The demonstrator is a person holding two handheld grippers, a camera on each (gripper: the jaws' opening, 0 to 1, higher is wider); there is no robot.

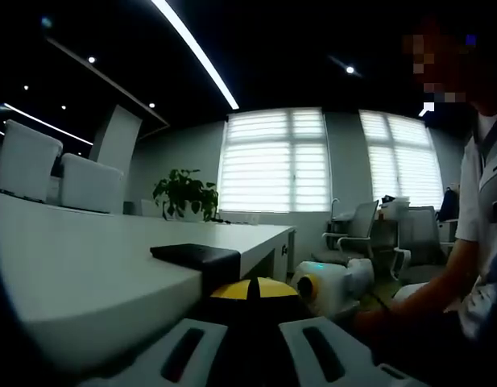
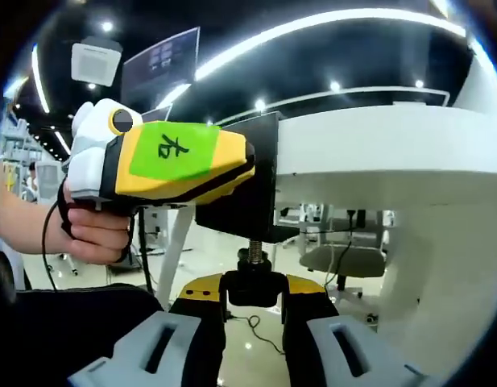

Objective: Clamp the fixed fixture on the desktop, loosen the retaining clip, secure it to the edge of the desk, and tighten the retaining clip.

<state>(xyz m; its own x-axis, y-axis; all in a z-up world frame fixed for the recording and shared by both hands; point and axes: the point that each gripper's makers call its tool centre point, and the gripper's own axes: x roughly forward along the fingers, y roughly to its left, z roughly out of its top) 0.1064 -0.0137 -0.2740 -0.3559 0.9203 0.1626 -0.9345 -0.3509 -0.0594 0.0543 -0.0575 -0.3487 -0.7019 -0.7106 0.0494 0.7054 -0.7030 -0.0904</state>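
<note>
The black fixture [image 2: 246,181] sits hooked over the surface [image 2: 377,141] edge, held there by the left gripper [image 2: 250,165]; below, the right gripper [image 2: 253,300] pinches its screw knob [image 2: 253,284], so tightening likely comes next

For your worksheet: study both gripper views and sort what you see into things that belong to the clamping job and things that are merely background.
Part of the job:
black clamp fixture on the desk edge
its screw knob, between the right gripper jaws
white desk
left gripper, holding the fixture

Just lying about:
potted plant
office chairs
window blinds
</note>
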